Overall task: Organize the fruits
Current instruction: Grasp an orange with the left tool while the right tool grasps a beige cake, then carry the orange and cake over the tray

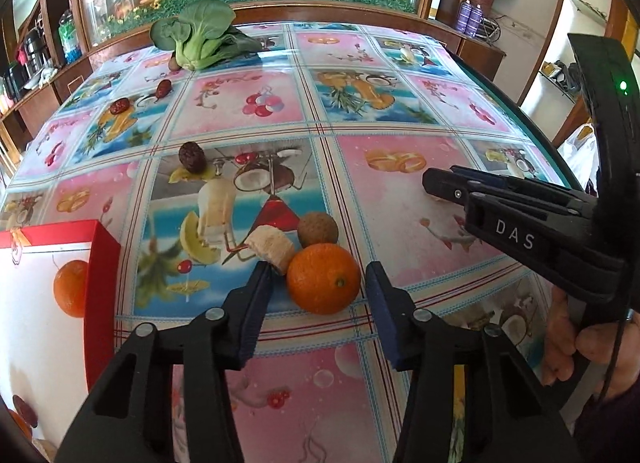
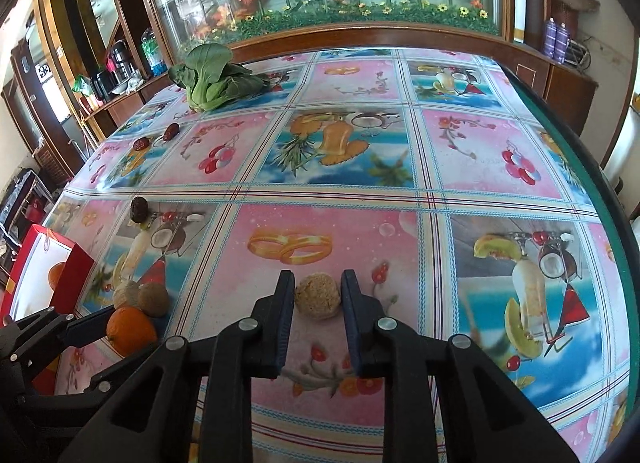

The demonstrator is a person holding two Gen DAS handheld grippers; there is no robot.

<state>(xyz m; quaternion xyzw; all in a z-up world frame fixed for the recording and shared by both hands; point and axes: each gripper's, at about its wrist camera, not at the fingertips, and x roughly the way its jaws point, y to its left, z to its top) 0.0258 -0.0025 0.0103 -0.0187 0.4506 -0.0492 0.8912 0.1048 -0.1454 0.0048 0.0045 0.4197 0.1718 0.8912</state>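
One orange (image 1: 323, 278) lies on the tabletop (image 1: 400, 199) between the spread fingers of the left tool (image 1: 318, 279), low in the centre of the left view; the fingers flank it without clearly touching, so the tool is wide open and holds nothing. Just behind the orange sit a brown round fruit (image 1: 318, 229) and a pale corn-like chunk (image 1: 272, 247), the chunk touching the tool's left finger tip.

In the right view, the right tool (image 2: 318, 295) brackets a second tan, crumbly chunk (image 2: 318, 295), low in the centre. Its fingers stand close on either side; whether they grip it I cannot tell.

Three dark red dates lie on the tabletop: one (image 1: 192, 157) left of centre in the left view, two more (image 1: 120, 106) (image 1: 163, 89) farther up and left. One bok choy (image 1: 200, 37) rests at the upper left.

A red-walled box (image 1: 102, 259) sits at the left edge. Inside, a second orange (image 1: 70, 289) lies on the white floor, and a dark fruit (image 1: 24, 411) shows at the lower left corner.

Only the left view shows the right tool from the side and the box's inside; the tan chunk shows only in the right view, which also catches the left tool (image 2: 86, 333) beside the orange at lower left.
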